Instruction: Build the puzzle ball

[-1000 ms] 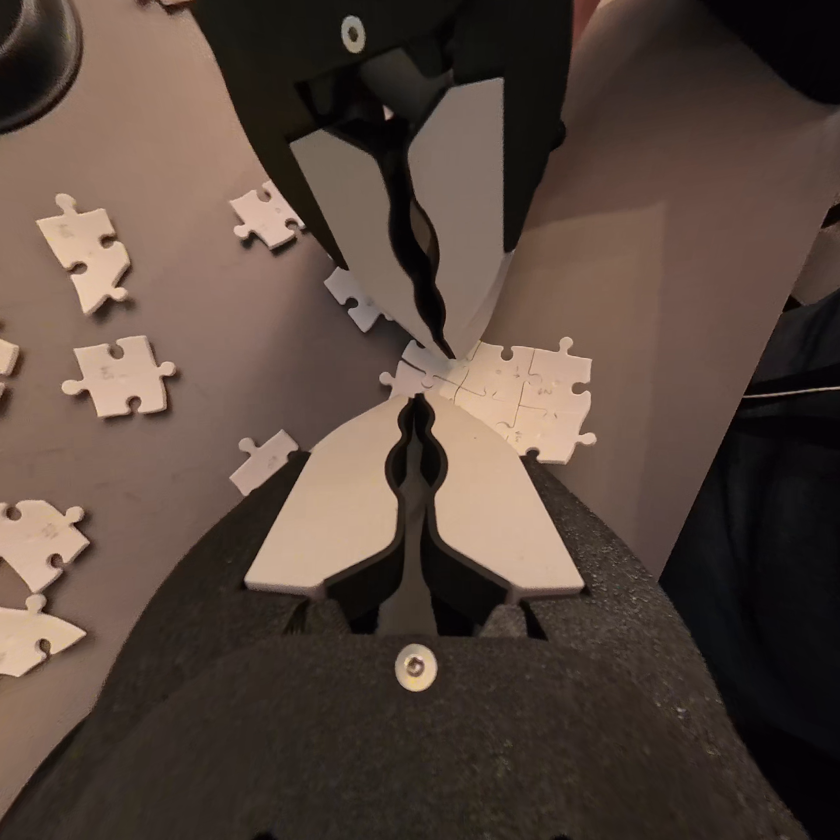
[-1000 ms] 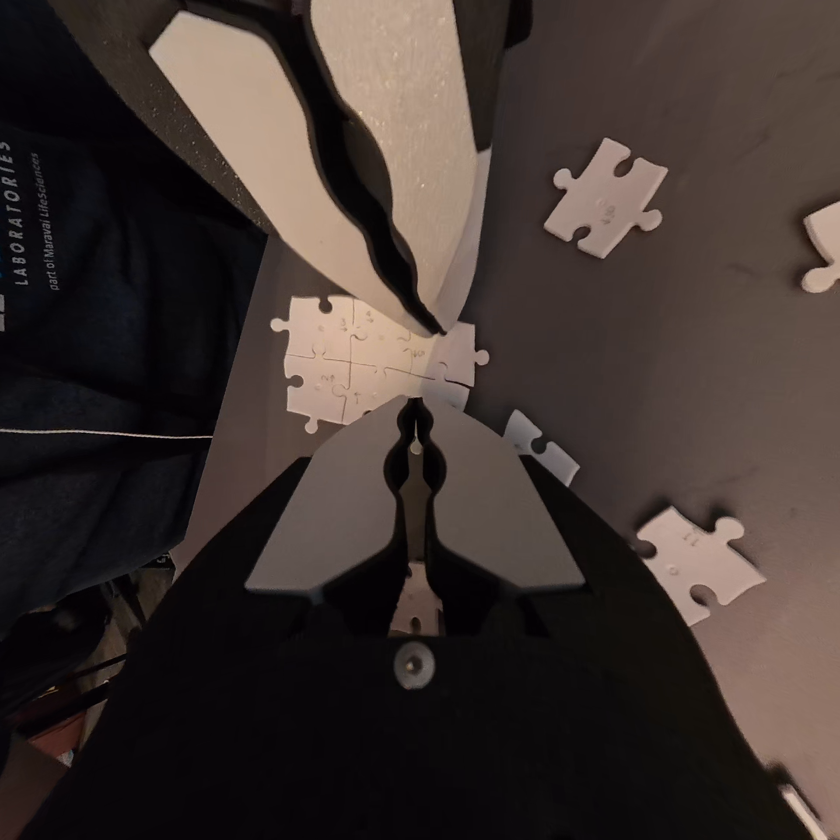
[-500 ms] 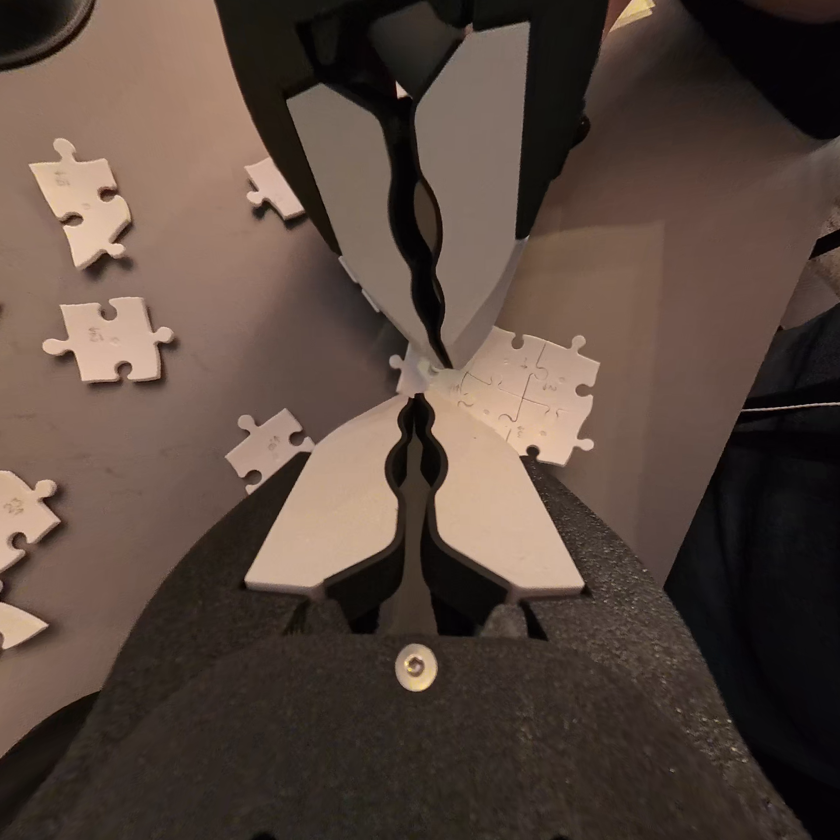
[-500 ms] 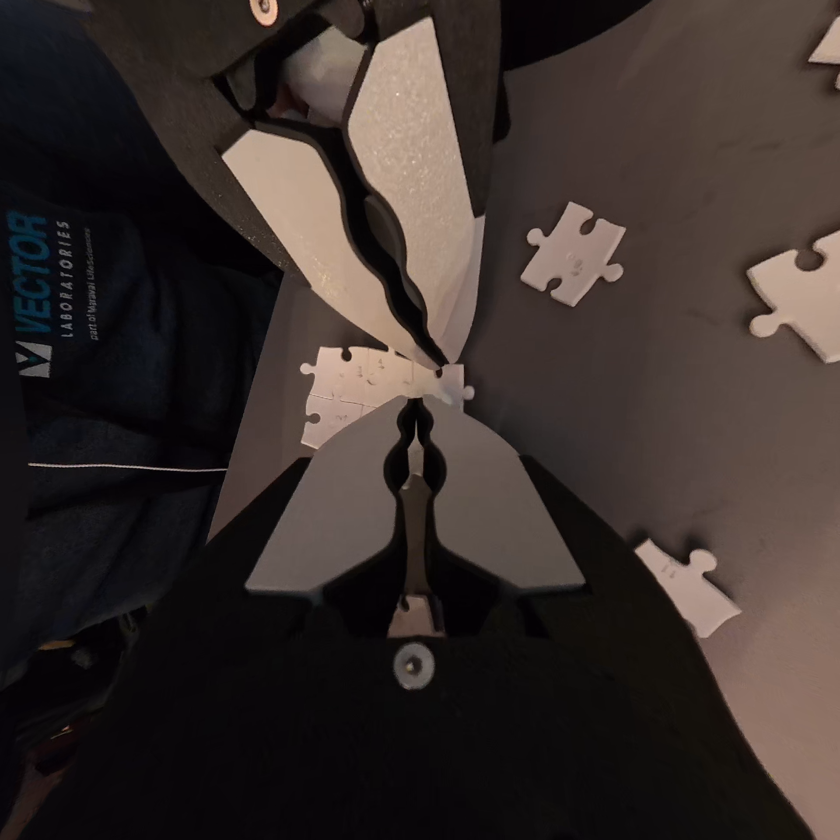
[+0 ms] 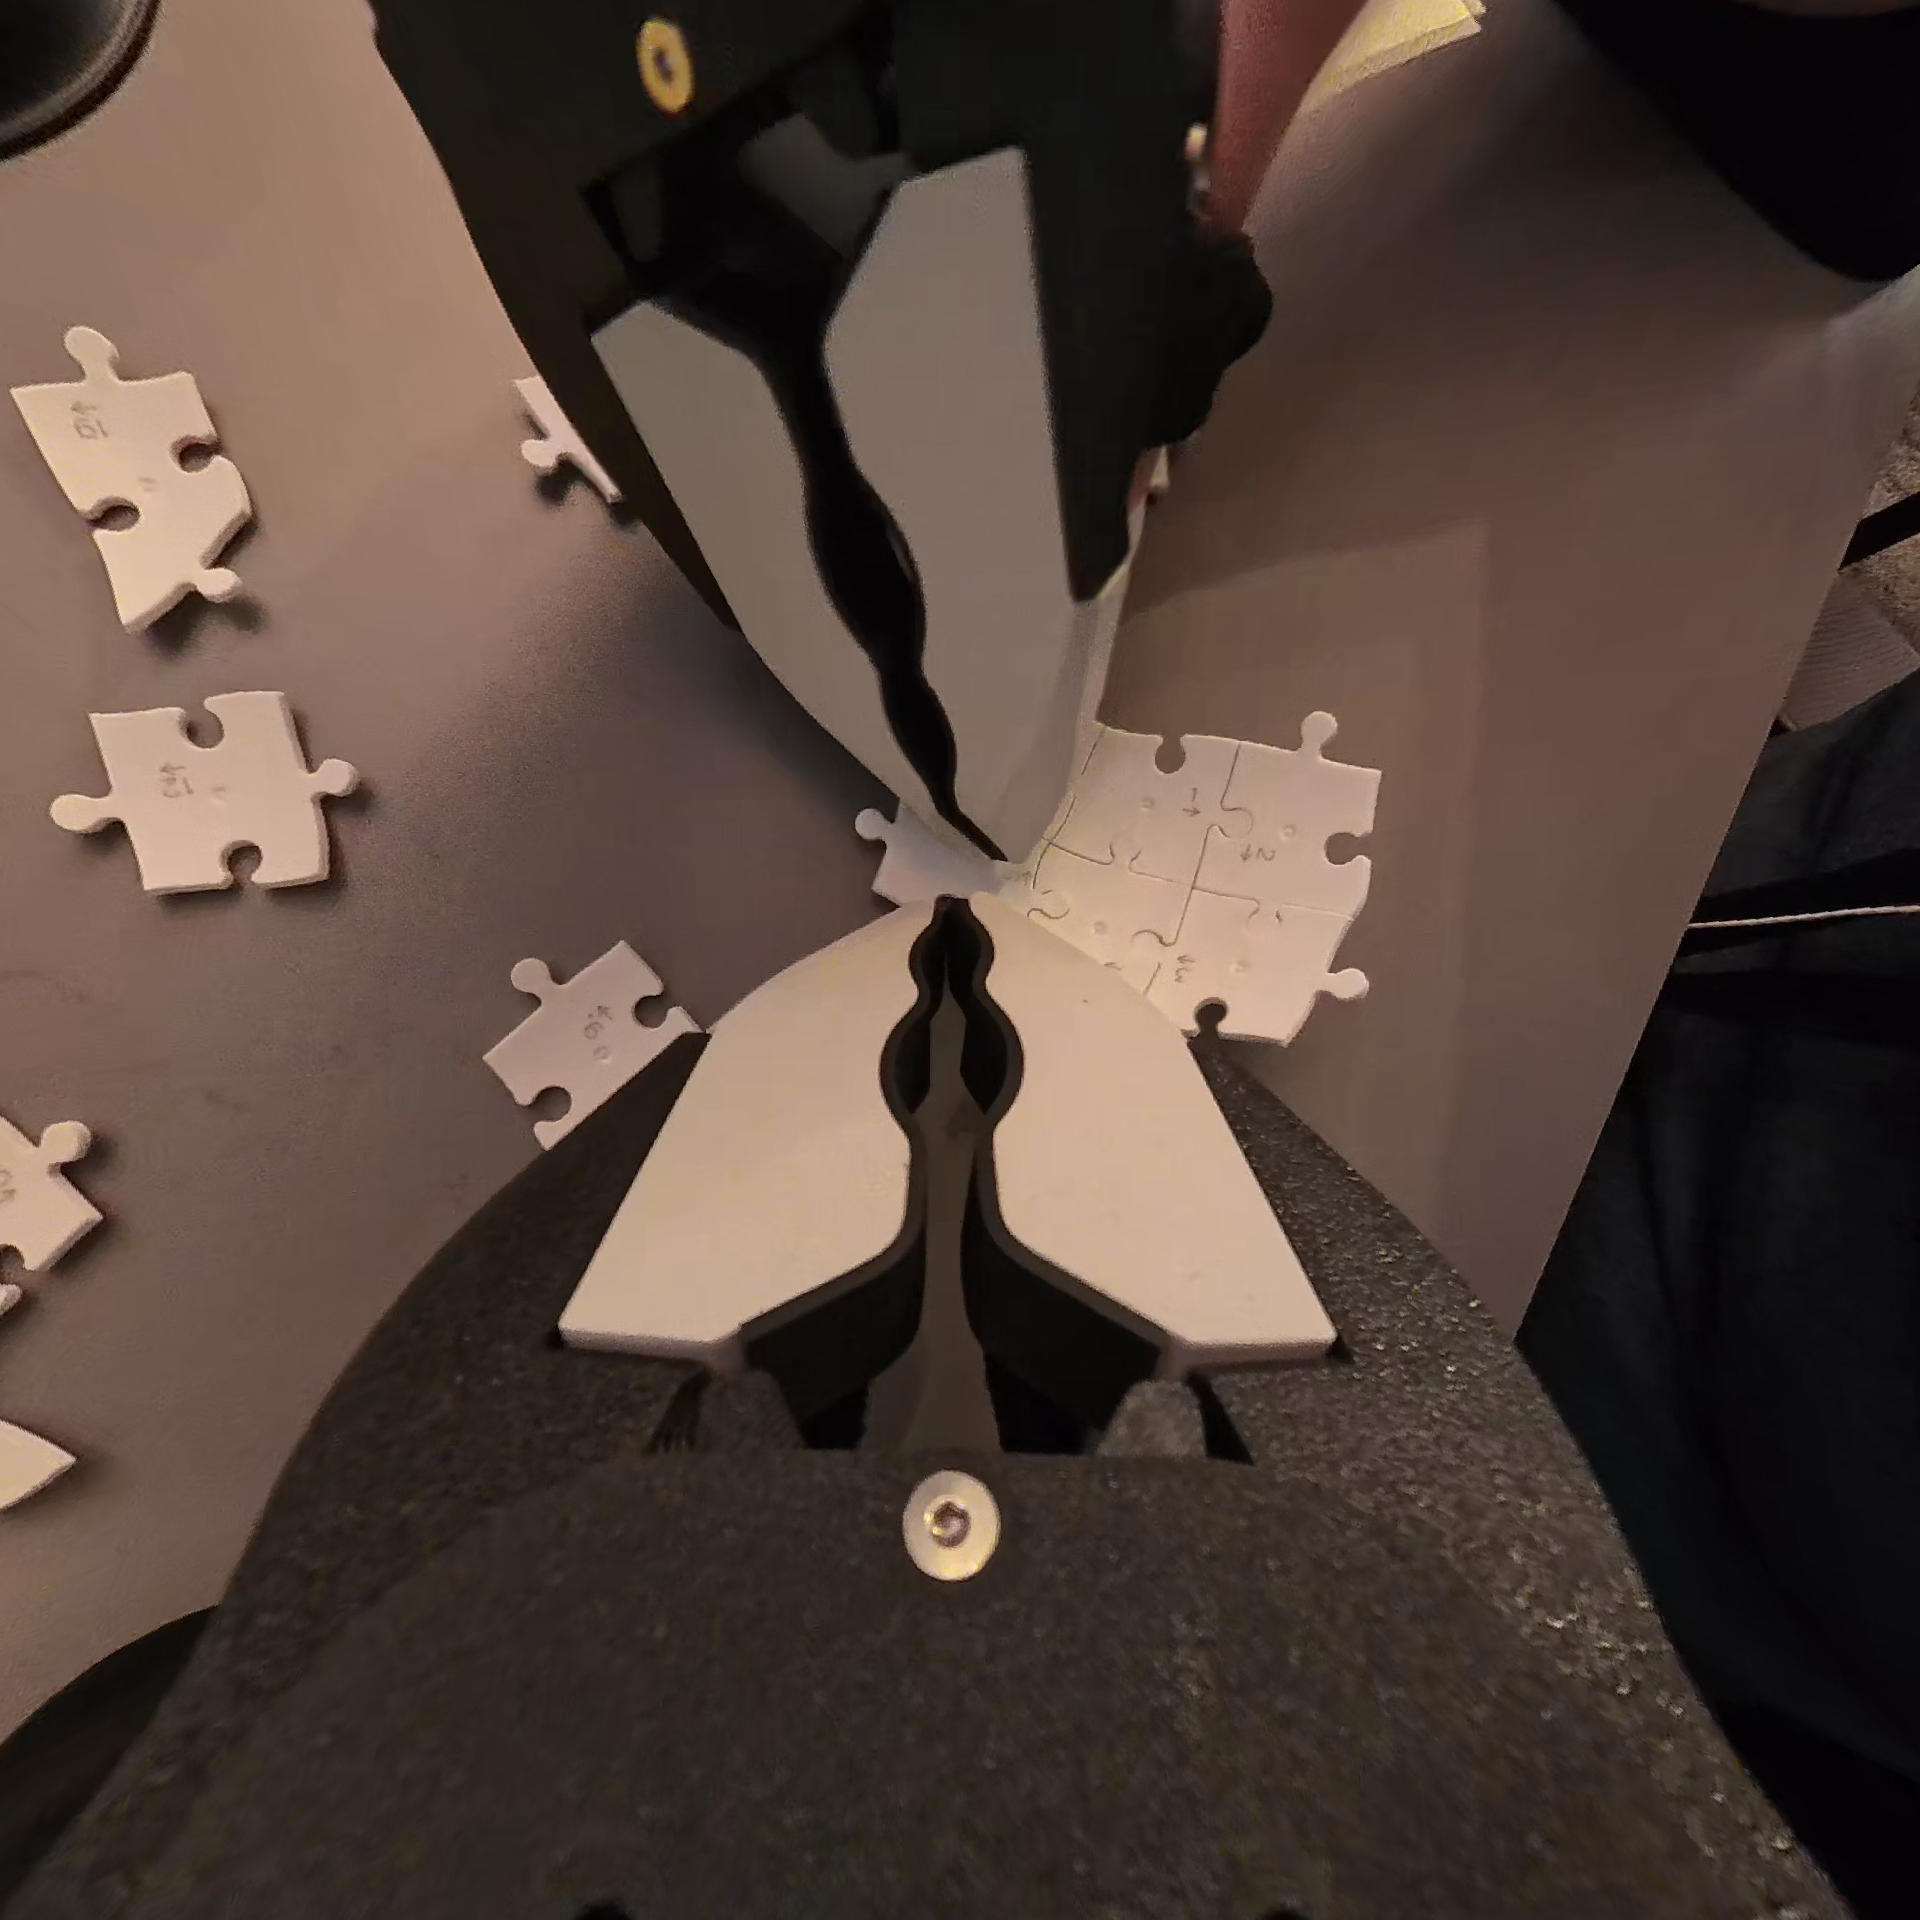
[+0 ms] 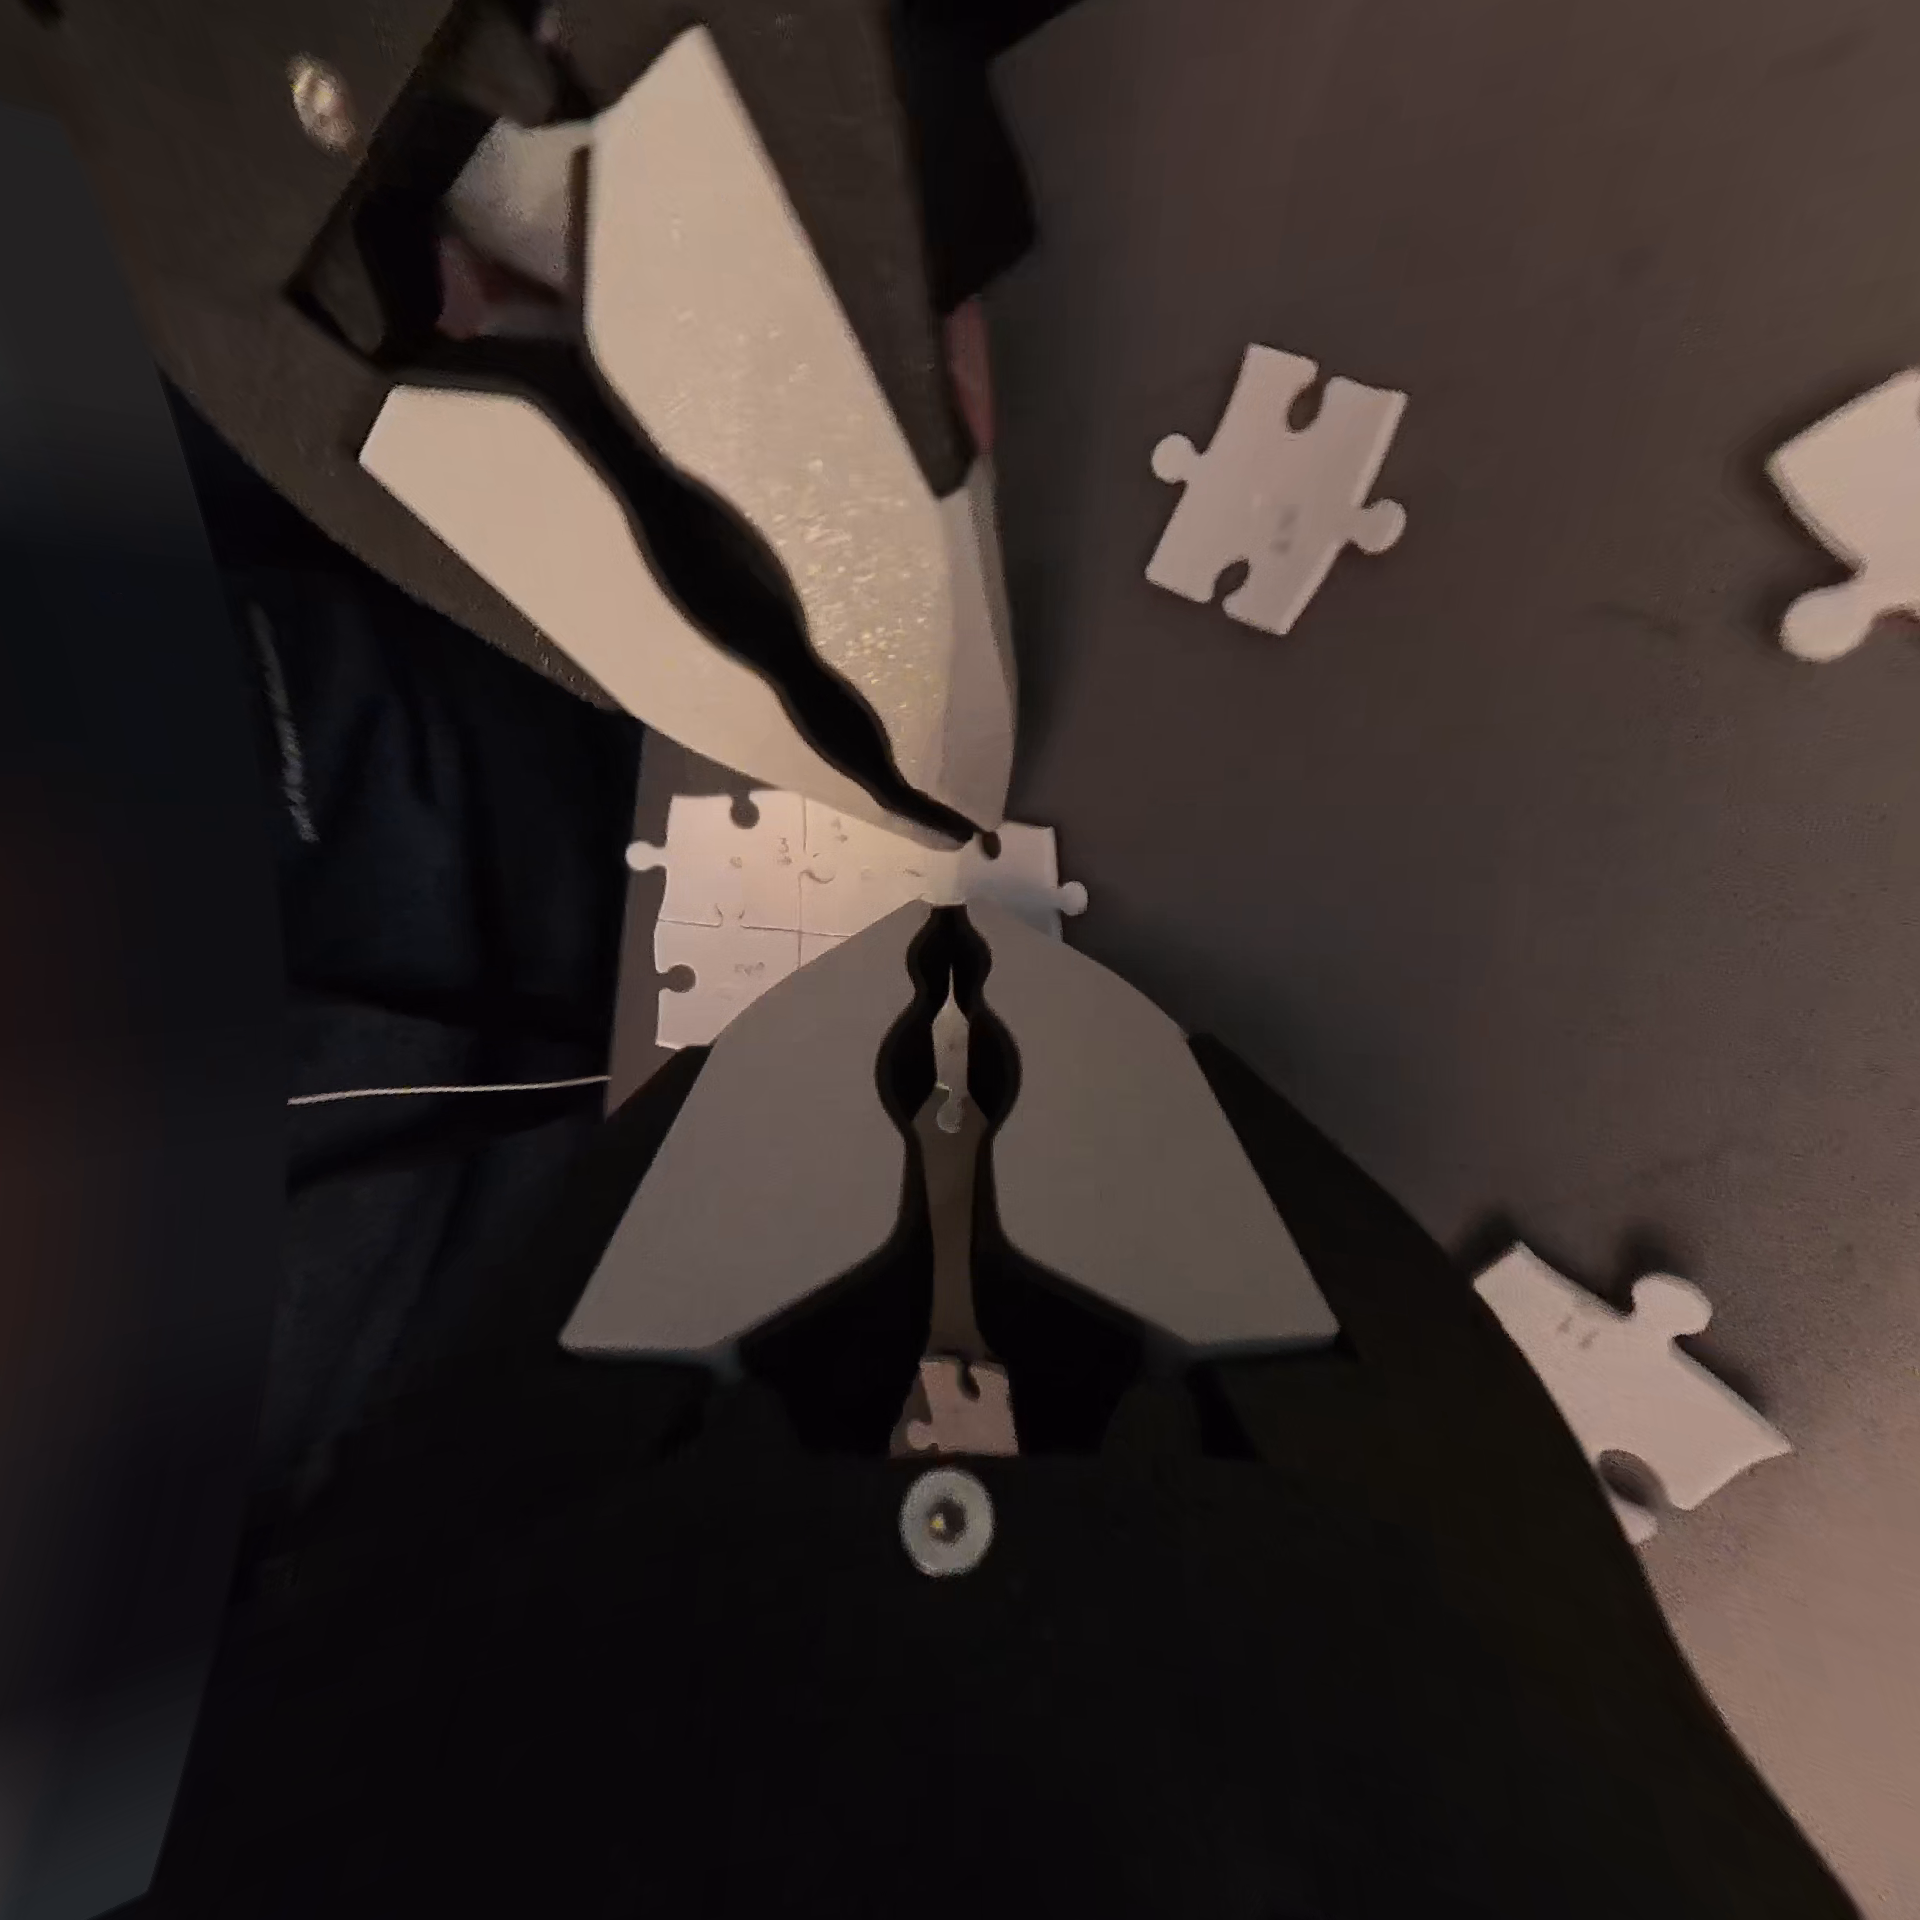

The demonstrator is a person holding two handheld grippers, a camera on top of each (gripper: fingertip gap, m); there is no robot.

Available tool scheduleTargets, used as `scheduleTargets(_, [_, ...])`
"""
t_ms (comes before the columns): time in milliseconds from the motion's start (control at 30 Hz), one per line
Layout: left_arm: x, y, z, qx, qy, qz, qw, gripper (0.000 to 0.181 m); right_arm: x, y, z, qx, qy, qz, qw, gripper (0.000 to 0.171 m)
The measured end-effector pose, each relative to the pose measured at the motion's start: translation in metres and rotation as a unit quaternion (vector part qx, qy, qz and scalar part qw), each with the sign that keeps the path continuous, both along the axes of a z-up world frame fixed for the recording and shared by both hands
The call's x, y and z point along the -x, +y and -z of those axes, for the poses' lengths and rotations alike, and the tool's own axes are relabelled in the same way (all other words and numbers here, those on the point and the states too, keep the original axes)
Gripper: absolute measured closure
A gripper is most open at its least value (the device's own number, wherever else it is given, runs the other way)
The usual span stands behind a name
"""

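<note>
Left wrist view: the left gripper (image 5: 948, 902) reaches forward and down over the grey table (image 5: 436, 644), its two white fingers pressed together at the tips, which meet the near edge of the joined puzzle patch (image 5: 1210, 883). Whether those tips actually pinch the patch or only touch it cannot be told. The right gripper (image 5: 982, 847) comes down steeply from the top, fingers likewise closed to a point, its tip on the small white end piece (image 5: 914, 857) at the patch's left side; the two gripper points nearly touch each other. The patch lies near the table's right edge. Loose white pieces lie apart to the left, one loose piece (image 5: 587, 1029) just beside the left gripper's body.

Right wrist view: this picture is blurred. The right gripper (image 6: 948, 914) points forward with fingers drawn together, tips at the joined puzzle patch (image 6: 769, 883), grip not clear. The left gripper (image 6: 971, 831) slants in from the upper left, closed, tip at the same spot. Scattered pieces (image 6: 1283, 488) lie well off to the right
</note>
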State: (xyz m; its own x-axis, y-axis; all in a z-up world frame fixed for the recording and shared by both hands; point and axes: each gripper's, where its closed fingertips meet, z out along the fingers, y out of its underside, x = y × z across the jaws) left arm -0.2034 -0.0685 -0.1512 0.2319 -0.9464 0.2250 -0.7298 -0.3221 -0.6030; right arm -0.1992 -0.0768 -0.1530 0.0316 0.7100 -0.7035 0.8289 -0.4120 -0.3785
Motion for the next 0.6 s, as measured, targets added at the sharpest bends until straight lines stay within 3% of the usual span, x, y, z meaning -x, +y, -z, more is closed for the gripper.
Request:
scheduleTargets(100, [0.000,0.000,-0.001,0.000,0.000,-0.001,1.000,0.181,0.000,0.000,-0.001,0.038,-0.013,0.016,0.999,0.169])
scheduleTargets(233, [-0.001,0.000,-0.002,-0.003,0.000,-0.001,1.000,0.181,0.000,0.000,0.000,0.000,-0.018,-0.001,1.000,0.170])
scheduleTargets(367, [-0.003,-0.001,0.000,-0.002,0.004,0.003,1.000,0.181,0.005,-0.003,-0.014,0.008,0.023,-0.006,1.000,0.169])
scheduleTargets(600, [-0.004,-0.002,-0.001,-0.004,0.005,0.002,1.000,0.181,-0.006,0.004,-0.029,-0.081,0.044,-0.029,0.995,0.170])
